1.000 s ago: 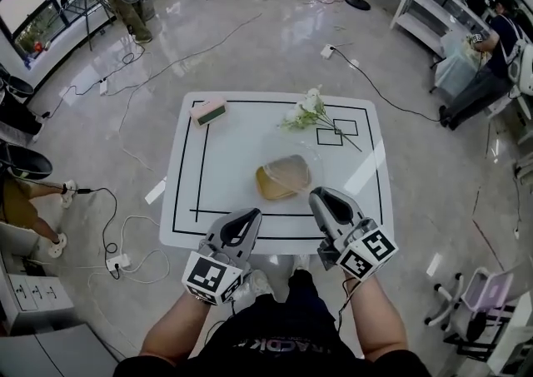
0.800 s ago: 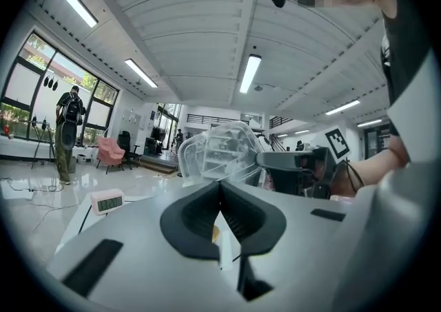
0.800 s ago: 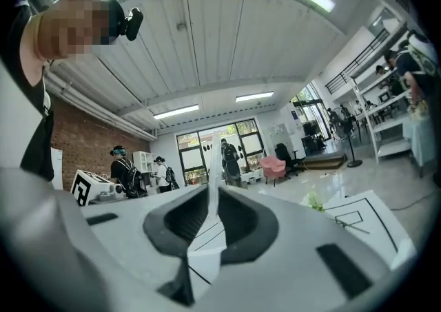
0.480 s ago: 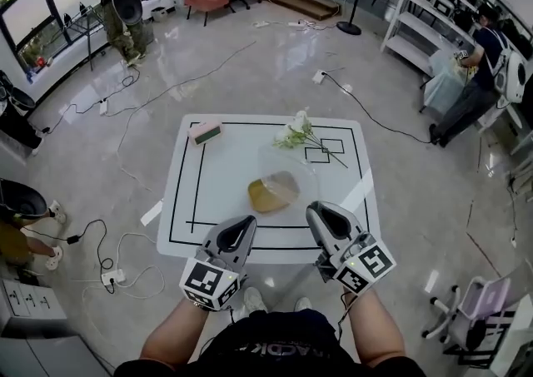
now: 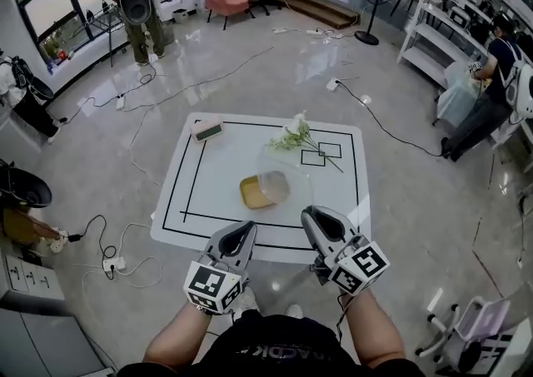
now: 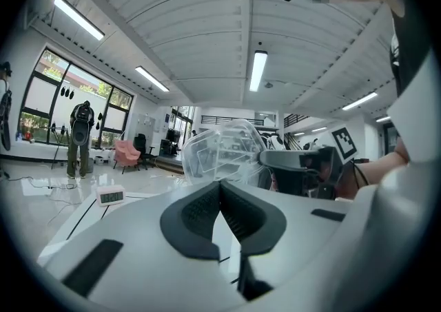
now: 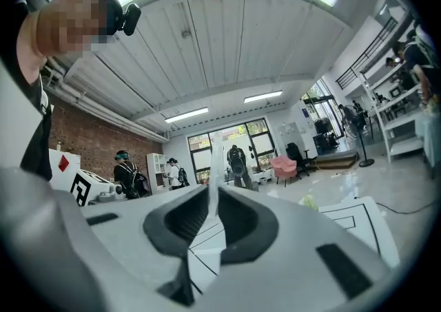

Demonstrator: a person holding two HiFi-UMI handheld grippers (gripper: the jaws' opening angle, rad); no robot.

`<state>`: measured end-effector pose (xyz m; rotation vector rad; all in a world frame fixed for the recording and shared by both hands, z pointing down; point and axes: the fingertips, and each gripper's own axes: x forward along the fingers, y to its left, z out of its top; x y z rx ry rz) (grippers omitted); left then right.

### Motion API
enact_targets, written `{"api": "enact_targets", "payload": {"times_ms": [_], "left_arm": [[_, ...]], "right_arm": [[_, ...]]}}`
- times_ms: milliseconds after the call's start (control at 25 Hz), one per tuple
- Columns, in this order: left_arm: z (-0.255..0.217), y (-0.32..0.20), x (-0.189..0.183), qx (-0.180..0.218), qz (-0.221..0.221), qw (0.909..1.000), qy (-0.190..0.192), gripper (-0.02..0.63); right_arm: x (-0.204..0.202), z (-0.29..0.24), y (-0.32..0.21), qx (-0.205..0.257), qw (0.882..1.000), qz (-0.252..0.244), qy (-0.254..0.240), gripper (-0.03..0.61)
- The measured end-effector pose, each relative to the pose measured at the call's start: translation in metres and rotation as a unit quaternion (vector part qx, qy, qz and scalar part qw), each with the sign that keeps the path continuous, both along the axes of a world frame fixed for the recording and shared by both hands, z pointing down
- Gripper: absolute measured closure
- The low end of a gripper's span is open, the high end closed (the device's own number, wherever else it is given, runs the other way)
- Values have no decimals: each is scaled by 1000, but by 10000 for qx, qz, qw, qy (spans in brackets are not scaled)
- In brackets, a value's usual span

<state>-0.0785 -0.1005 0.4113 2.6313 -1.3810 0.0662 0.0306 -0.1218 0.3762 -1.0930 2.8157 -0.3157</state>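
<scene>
White table (image 5: 218, 180) farther from both tools than before, left tool (image 5: 241, 231) clenched empty, right tool (image 5: 316, 217) likewise

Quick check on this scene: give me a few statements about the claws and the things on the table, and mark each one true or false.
1. The left claw and the right claw are both shut, with nothing between their jaws. True.
2. The flowers lie on the floor beside the table. False: they lie on the table, toward its far right part.
3. The clock stands near the table's far left corner. True.
4. The left claw touches the clear container. False: both claws are apart from it, by the table's near edge.
</scene>
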Motion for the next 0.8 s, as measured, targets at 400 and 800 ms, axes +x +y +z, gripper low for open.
{"api": "enact_targets", "payload": {"times_ms": [400, 800], "left_arm": [[7, 40, 40, -120, -491, 9987, 13, 609], [10, 70, 45, -163, -1011, 9947, 121, 609]], "right_arm": [[34, 4, 30, -35, 9987, -501, -121, 534], [36, 12, 49, -67, 9951, -974, -162, 535]]}}
